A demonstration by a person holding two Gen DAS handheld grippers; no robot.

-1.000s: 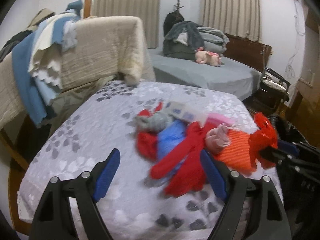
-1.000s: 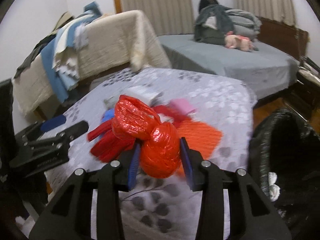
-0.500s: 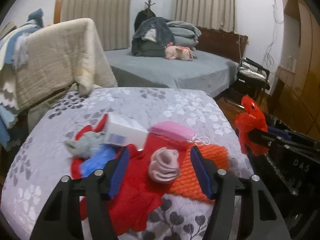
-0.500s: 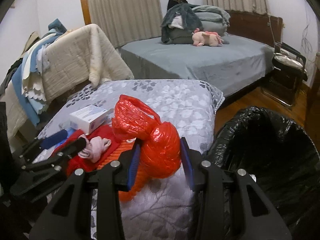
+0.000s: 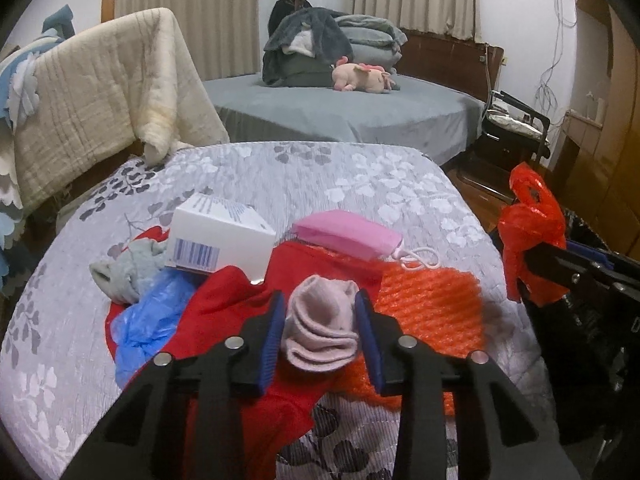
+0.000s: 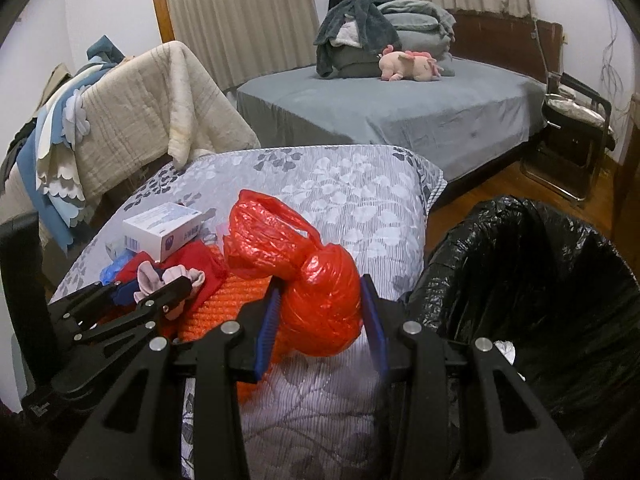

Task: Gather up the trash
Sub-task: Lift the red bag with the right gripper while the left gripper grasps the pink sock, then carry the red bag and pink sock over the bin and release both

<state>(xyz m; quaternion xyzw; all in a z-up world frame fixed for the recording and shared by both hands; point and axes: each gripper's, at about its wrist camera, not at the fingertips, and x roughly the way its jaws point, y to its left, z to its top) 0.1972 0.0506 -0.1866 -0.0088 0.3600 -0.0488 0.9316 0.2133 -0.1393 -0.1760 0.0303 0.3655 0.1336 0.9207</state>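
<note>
The pink sock (image 5: pixel 320 322) sits on the pile right between the blue pads of my left hand-held gripper (image 5: pixel 320 336), whose jaws have just been closing onto it so I can lift it clear. My right hand-held gripper (image 6: pixel 320 320) is clenched on the knotted red bag (image 6: pixel 316 292), with the black-lined bin (image 6: pixel 532 280) just to its right, ready for the drop.

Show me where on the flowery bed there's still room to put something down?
Free: the flowered bedspread behind the white box and pink mask, plus its left edge beside the blue plastic. Crowded: the near middle, where red cloth, orange netting and rolled sock pile.
</note>
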